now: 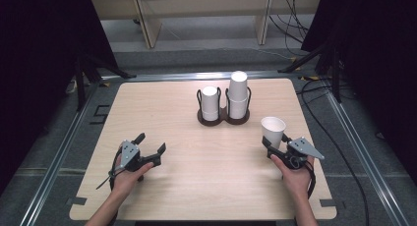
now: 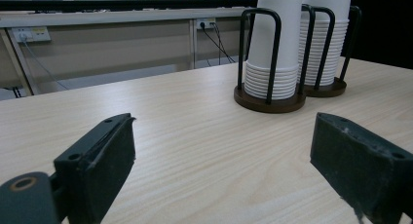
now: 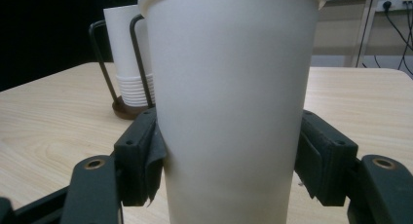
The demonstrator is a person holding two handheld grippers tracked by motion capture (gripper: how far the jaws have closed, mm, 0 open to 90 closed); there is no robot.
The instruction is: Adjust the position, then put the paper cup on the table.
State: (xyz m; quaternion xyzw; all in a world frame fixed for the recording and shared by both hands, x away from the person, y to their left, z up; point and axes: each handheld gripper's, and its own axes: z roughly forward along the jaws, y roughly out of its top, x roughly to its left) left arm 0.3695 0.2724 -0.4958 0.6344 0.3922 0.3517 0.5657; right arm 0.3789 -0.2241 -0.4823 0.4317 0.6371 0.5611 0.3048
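Pinching a paper cup (image 1: 273, 129) upright near the table's (image 1: 196, 186) right edge, the right claw (image 1: 275, 148) keeps it level — the left claw (image 1: 149, 148) waits spread, empty, near the left edge.

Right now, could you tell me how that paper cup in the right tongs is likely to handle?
The paper cup is probably light and thin-walled, so hard squeezing may crumple it. Tall and narrow-based, it may tip easily once released.

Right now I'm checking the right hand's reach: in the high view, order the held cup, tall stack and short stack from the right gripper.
1. Held cup, between its jaws.
2. Tall stack, rack's right slot.
3. Short stack, rack's left slot.
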